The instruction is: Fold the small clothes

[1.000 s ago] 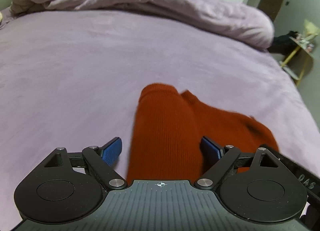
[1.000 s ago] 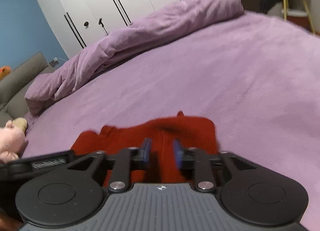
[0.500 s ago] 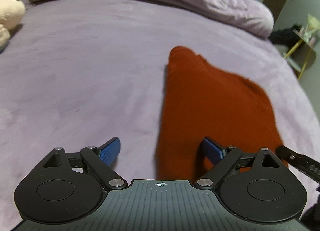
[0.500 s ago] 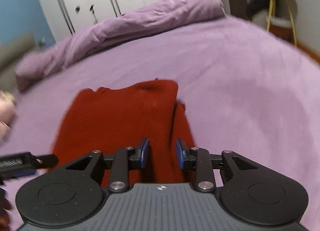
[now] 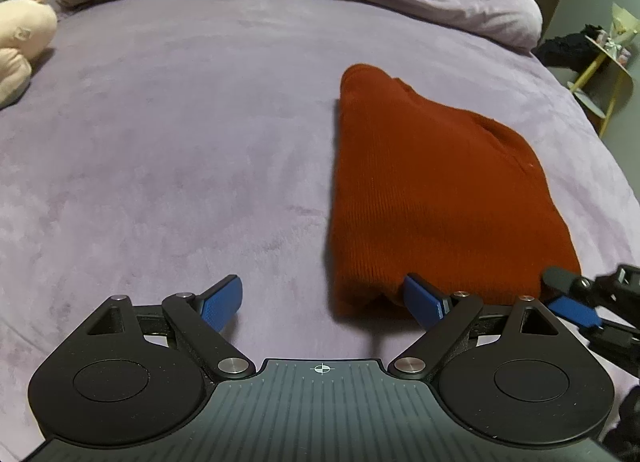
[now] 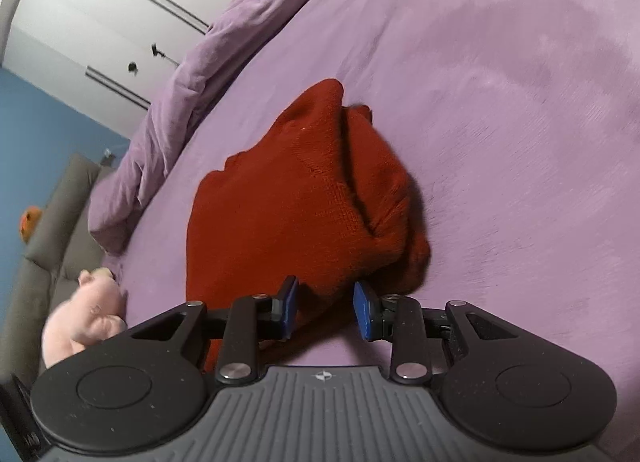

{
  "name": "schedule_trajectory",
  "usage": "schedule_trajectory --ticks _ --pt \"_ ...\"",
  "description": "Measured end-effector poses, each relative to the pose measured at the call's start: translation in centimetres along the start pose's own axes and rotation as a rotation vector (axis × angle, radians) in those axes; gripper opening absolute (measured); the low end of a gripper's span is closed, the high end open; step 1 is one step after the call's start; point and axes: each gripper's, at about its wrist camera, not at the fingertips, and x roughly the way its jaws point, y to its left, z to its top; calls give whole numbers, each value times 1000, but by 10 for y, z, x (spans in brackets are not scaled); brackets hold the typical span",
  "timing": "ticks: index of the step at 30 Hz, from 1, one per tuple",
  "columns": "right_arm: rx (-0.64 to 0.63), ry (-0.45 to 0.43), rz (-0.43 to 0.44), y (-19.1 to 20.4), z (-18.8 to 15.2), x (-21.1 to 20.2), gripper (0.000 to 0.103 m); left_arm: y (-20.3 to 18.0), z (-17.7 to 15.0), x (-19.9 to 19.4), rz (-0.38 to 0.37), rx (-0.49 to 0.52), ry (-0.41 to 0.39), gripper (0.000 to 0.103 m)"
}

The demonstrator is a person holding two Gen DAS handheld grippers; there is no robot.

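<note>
While the rust-red knitted sweater (image 5: 432,198) lies folded into a bundle on the soft purple bed cover (image 5: 180,142), I hold my left gripper (image 5: 324,300) spread wide with nothing in it. My right gripper (image 6: 326,310) is partly closed around the near edge; I cannot tell if it pinches. One more fold and smoothing look left.

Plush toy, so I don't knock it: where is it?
In the left wrist view the plush toy lies at the bed's far left edge, well apart from the red garment.
</note>
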Motion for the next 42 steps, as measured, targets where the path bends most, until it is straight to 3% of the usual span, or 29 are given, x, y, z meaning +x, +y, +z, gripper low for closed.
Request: schedule_trajectory --ticks 6,10,12,17,19,22,28,34,38,42 --pt "112 5 52 -8 1 10 8 0 -12 11 -43 40 29 91" --pt "312 11 240 -25 4 11 7 -12 -13 18 -29 71 19 91" --pt "375 8 295 -30 5 11 7 -15 -10 23 -9 66 -5 90" --pt "294 -35 296 -24 9 3 7 -7 -7 31 92 16 -38 90" --pt "236 -49 246 -19 10 1 7 7 -6 28 71 -57 -45 90" --pt "34 -32 0 -2 9 9 7 17 -4 26 46 -103 -28 89" --pt "-209 -66 -120 34 3 -2 12 25 -2 8 20 -111 -17 89" --pt "-458 -203 -232 70 -5 -20 13 17 4 -21 87 -71 -149 89" --pt "-531 -157 -241 75 -6 -4 12 9 15 -1 89 -27 -104 89" --pt "-600 -81 -361 66 -10 20 10 2 14 25 109 29 -39 91"
